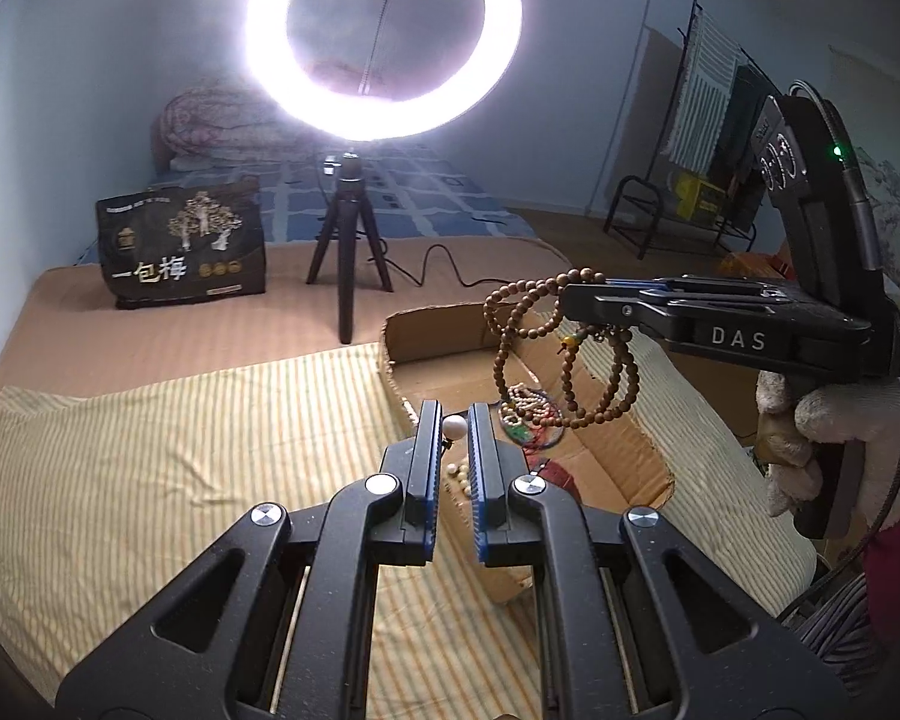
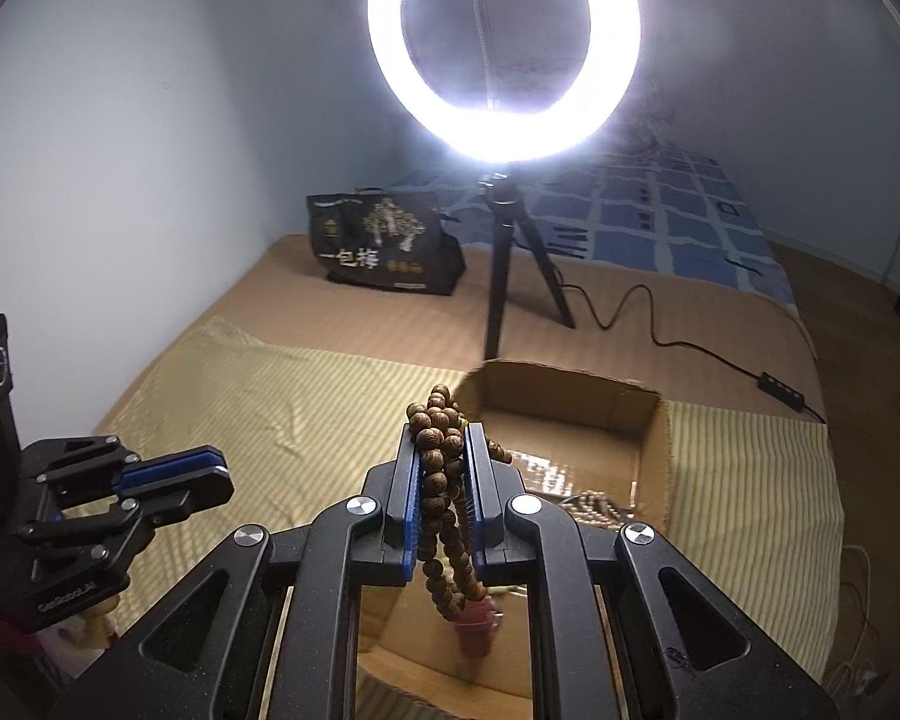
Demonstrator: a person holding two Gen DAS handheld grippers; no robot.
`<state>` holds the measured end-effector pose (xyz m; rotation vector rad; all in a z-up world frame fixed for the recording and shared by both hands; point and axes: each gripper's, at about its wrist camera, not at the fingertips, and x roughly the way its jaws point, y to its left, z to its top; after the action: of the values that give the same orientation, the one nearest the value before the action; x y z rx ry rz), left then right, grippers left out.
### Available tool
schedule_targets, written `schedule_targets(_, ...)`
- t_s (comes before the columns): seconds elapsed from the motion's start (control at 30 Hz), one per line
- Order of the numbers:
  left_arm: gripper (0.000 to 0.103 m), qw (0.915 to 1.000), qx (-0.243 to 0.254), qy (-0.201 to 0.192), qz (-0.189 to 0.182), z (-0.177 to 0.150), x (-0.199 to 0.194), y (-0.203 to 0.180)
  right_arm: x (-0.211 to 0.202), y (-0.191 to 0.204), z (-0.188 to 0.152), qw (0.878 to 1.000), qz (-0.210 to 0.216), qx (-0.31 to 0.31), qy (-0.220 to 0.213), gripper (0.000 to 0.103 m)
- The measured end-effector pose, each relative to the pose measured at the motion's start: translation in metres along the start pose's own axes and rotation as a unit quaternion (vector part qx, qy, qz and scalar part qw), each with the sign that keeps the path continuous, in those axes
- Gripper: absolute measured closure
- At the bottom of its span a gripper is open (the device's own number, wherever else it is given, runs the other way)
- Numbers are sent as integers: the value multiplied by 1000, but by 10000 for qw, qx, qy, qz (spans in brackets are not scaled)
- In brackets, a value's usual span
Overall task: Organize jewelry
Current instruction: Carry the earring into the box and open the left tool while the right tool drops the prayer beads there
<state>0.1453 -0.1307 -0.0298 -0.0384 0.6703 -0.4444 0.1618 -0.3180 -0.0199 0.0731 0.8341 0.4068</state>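
Observation:
My left gripper is shut on a white pearl of a pearl strand that hangs below it over the near edge of the cardboard box. My right gripper is shut on a brown wooden bead necklace, held above the box. In the left wrist view the right gripper holds the wooden beads dangling in loops over the box. More beaded jewelry lies on the box floor. The left gripper also shows in the right wrist view, at the left.
The box sits on a striped yellow cloth on a brown mattress. A ring light on a tripod with its cable stands behind the box. A black printed bag stands at the back left. A clothes rack stands at the right.

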Motion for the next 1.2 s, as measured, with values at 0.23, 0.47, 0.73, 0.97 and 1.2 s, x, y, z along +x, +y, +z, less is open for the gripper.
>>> schedule_targets(0.23,96,9999,45,79,-77,2,19,-9,4,-19,2,9998,-102,149,23,92)
schedule_targets(0.47,96,9997,66,201,-139,0,37,-18,9,-32,4,9994,-170,303,22,92)
schedule_targets(0.73,96,9989,62,451,-133,-5,68,-25,24,-48,8,9983,-254,521,89,92)
schedule_targets(0.97,96,9981,-43,606,-87,-6,91,-22,42,-59,8,9971,-399,601,258,92)
schedule_targets(1.2,96,9970,-117,759,-85,-7,107,-20,54,-64,7,9959,-513,630,397,92)
